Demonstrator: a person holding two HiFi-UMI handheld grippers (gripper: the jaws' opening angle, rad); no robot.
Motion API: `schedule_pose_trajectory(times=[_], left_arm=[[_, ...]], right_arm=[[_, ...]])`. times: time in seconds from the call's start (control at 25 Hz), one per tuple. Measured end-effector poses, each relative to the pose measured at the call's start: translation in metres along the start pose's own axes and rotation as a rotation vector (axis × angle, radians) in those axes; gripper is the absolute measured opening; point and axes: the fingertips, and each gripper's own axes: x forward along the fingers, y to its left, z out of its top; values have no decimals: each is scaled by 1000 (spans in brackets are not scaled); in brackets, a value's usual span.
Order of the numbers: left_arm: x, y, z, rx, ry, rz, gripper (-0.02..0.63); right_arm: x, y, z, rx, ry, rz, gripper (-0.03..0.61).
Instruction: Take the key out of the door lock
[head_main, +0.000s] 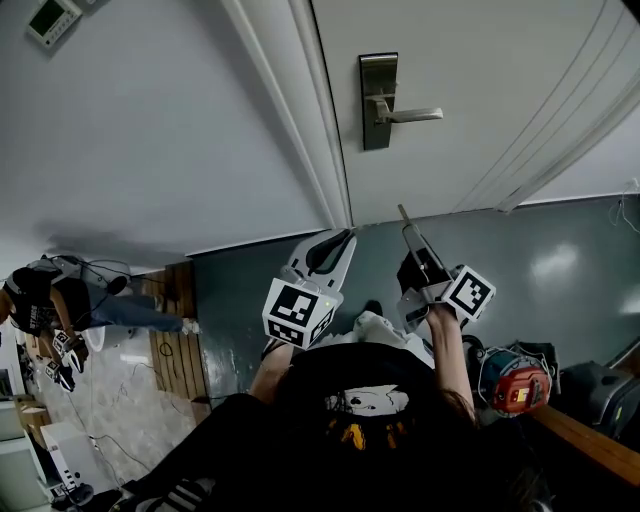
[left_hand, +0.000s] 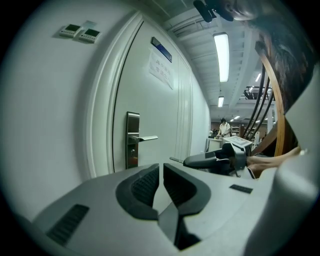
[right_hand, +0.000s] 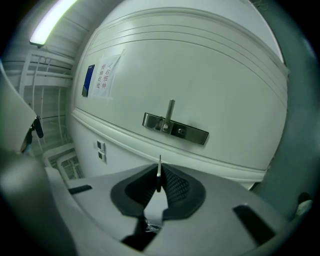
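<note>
- Ahead of me, the door (head_main: 470, 100) is shut and fills the top of the head view. Both of my tools hang well short of it.
- The lock plate (head_main: 377, 100) sits by the door's edge, with the handle (head_main: 410, 116) sticking out to one side. I see nothing standing out of the plate below the handle.
- My left gripper (left_hand: 161, 180) has its jaws pressed together with nothing between them. It sits off toward the door frame and is the farther of the 2 from the lock.
- My right gripper (head_main: 414, 246) is directly below the plate. Its jaws are pinched on the key (right_hand: 159, 167).
- The key is clear of the lock, I judge. Its long axis runs along the jaws, with the tip aimed at the plate and well apart from it.
- Any further pull should run straight back along that axis.
</note>
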Motion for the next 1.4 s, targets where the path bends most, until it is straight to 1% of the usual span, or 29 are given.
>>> schedule_pose_trajectory(times=[0.52,0.8,1.08,1.4], left_arm=[[-72,-30,-25,-8,-4,-52,31],[-97,-47,-40,-10,-6,-77,31],[-115,-57,-45,-6,-16,-89,31],[-119,-54,-58,-18,-11,-91,31]], right_arm=[[-53,34,-69,-20,-28,-12,20],[-75,38,-102,-22,-24,-25,20],[-88,46,-121,-43,-20,-24,20],[-88,43,-130,-60,-15,-33,20]])
